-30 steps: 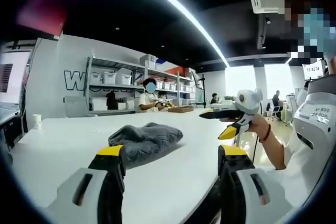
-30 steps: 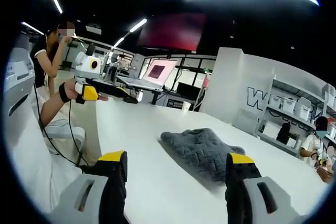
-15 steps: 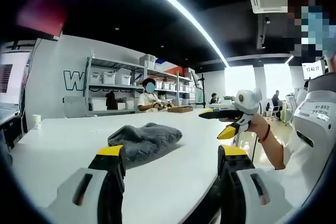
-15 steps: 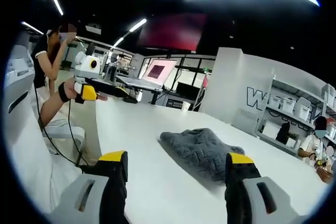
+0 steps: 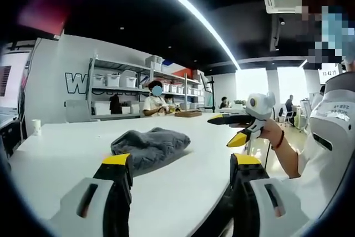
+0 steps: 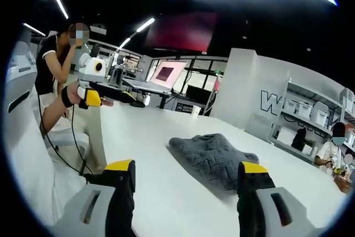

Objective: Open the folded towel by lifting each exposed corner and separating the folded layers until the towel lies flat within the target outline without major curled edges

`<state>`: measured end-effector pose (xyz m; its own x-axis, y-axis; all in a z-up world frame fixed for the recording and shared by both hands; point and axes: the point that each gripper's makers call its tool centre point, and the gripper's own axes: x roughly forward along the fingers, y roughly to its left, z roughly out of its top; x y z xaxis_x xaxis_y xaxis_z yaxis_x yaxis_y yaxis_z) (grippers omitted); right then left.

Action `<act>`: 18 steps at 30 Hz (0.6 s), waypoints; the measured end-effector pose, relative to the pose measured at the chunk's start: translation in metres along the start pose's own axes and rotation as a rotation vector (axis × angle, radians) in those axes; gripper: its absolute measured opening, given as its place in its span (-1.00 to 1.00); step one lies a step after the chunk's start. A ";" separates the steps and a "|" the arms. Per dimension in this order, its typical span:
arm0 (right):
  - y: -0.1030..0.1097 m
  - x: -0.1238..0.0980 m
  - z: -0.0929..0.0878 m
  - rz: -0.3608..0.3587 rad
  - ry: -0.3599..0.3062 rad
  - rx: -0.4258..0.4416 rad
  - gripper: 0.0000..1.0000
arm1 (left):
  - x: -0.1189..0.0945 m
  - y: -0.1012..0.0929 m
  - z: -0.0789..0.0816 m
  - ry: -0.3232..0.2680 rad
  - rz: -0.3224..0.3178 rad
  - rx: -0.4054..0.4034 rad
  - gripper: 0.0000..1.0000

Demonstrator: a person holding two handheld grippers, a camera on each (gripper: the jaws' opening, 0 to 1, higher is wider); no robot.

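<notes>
In the left gripper view, the left gripper [image 5: 180, 178] is hovering low over the white table [image 5: 61, 148], its yellow-tipped jaws standing wide apart with nothing between them. A grey quilted towel [image 5: 150, 144] is lying bunched and folded on the tabletop just beyond the jaws, ahead of the left jaw and apart from both. To the right, the right gripper [image 5: 232, 129] is hanging above the table's edge in a person's hand [image 5: 270, 133], well clear of the towel, with its jaws parted.

In the right gripper view, the left gripper [image 6: 113, 99] is reaching in from the left over the table's [image 6: 150, 154] near edge. The towel [image 6: 213, 159] is sitting ahead between the right gripper's [image 6: 187, 178] spread, unladen jaws, nearer the right jaw and touching neither. Storage shelves [image 6: 310, 117] are standing at far right.
</notes>
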<state>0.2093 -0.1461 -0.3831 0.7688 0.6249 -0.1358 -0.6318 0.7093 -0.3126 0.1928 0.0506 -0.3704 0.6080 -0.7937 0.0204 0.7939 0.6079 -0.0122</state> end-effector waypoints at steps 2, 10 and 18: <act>0.001 0.000 -0.001 0.004 0.001 -0.001 0.46 | 0.000 -0.001 -0.001 0.003 -0.003 -0.002 0.42; 0.001 0.001 -0.004 0.010 0.007 0.005 0.46 | 0.000 -0.003 -0.002 0.002 -0.009 -0.008 0.42; -0.001 -0.002 -0.002 -0.002 -0.004 0.009 0.45 | 0.000 -0.002 -0.004 0.003 -0.003 -0.014 0.42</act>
<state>0.2083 -0.1486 -0.3845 0.7696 0.6249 -0.1313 -0.6311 0.7134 -0.3044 0.1909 0.0495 -0.3740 0.6057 -0.7955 0.0170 0.7956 0.6052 -0.0261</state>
